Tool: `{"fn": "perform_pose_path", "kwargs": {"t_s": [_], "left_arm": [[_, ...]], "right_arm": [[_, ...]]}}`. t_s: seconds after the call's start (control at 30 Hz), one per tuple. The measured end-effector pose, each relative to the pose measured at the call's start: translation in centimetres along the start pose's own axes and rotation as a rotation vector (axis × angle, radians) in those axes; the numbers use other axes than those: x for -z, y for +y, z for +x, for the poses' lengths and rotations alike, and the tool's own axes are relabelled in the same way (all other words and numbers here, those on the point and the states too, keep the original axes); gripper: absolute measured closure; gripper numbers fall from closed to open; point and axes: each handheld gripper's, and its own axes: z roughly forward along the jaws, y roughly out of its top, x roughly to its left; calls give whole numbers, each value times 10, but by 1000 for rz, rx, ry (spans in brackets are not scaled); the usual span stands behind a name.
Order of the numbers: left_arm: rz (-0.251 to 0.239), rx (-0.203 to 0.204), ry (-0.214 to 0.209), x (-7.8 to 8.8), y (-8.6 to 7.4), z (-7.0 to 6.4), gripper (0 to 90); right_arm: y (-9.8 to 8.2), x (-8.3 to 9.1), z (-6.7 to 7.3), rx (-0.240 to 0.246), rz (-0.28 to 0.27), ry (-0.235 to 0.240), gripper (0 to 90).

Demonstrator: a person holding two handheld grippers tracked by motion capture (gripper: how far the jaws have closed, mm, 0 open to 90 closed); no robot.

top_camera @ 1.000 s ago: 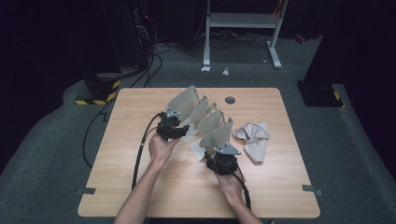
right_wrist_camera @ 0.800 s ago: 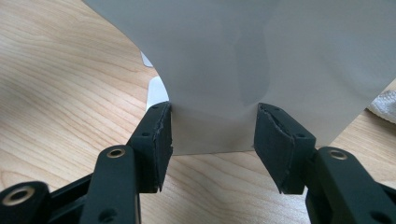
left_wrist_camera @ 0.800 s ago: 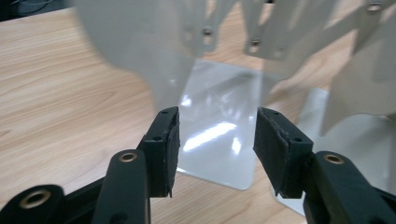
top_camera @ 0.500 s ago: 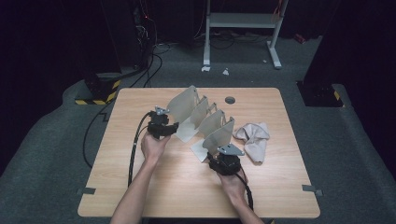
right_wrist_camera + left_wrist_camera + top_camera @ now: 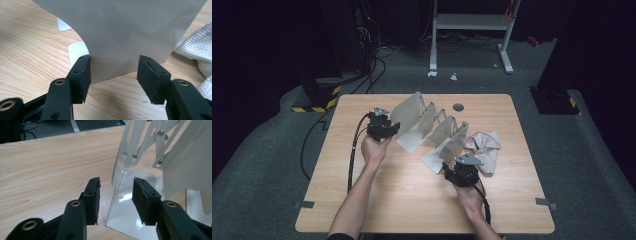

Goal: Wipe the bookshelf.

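A white folding rack (image 5: 432, 127) of upright panels joined by scissor links stands across the middle of the wooden table (image 5: 412, 205). My left gripper (image 5: 394, 129) is at the rack's left end. In the left gripper view its jaws (image 5: 116, 195) straddle the end panel's edge (image 5: 118, 177); they have just been closing and the pads are clear of it. My right gripper (image 5: 458, 161) faces the rack's right end panel (image 5: 125, 30). Its jaws (image 5: 113, 75) stand wide in front of that panel and have been opening a little. Nothing is gripped.
A crumpled white cloth (image 5: 484, 147) lies just right of the rack, close to the right gripper, also seen as the cloth (image 5: 197, 47). A round cable hole (image 5: 458, 106) sits near the table's far edge. Cables and a metal stand (image 5: 472, 25) are on the floor beyond.
My left hand has moved left and a bit farther away. My right hand has shifted slightly right. The rack looks stretched a little wider between them.
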Motion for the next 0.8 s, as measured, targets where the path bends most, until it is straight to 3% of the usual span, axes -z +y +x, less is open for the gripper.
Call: {"fn": "perform_pose_path", "kwargs": {"t_s": [0.2, 0.43, 0.63, 0.8], "left_arm": [[13, -5, -28, -2, 7, -2, 683], [17, -17, -29, 0, 7, -2, 831], [16, -27, -61, 4, 3, -8, 866], [26, -55, -64, 12, -2, -12, 881]], "right_arm": [[-1, -1, -6, -5, 10, -3, 450], [0, -2, -13, -24, 20, -2, 452], [0, -2, -16, -18, 20, -4, 461], [0, -1, -20, -26, 19, -3, 472]]}}
